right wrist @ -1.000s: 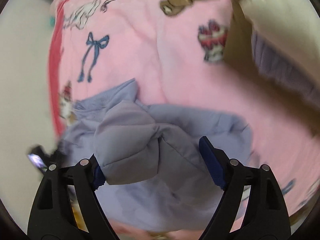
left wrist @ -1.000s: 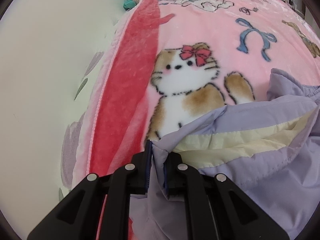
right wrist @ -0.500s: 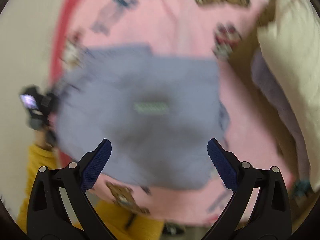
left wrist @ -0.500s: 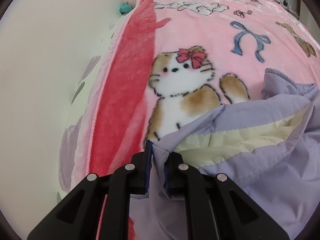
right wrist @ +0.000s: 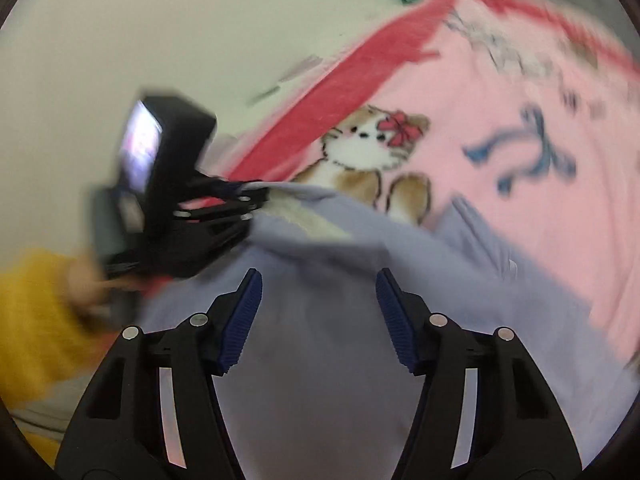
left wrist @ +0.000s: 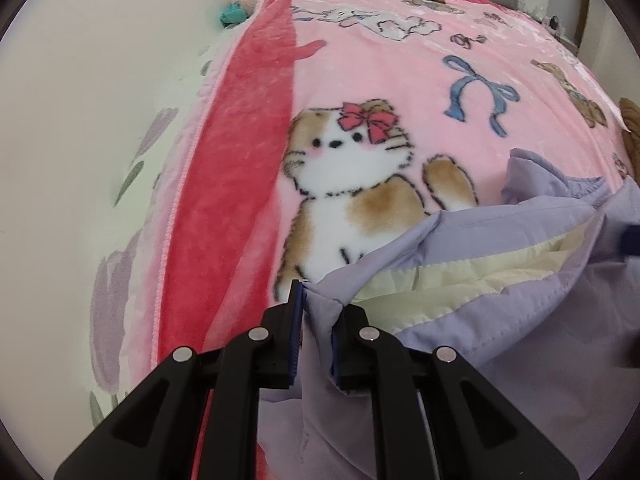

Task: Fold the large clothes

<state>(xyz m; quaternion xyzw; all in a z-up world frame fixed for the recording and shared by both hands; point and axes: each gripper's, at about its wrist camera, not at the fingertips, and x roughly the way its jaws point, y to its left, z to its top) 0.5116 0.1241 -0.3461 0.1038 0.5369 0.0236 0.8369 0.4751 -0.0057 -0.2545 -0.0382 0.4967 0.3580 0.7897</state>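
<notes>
Here the left gripper (left wrist: 316, 316) jaws pinch the lavender jacket (left wrist: 500, 352) hem while the right gripper (right wrist: 318, 312) hovers above, jaws spread.

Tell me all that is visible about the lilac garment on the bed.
The lilac garment looks like a thin, quilted jacket with stitched seams and a cream lining showing where it gapes open. It lies crumpled on a pink cartoon blanket, partly covering the printed cat. The left gripper is shut on a fold at its edge. The right gripper is open above the fabric; whether it touches is unclear, as that view is blurred.
</notes>
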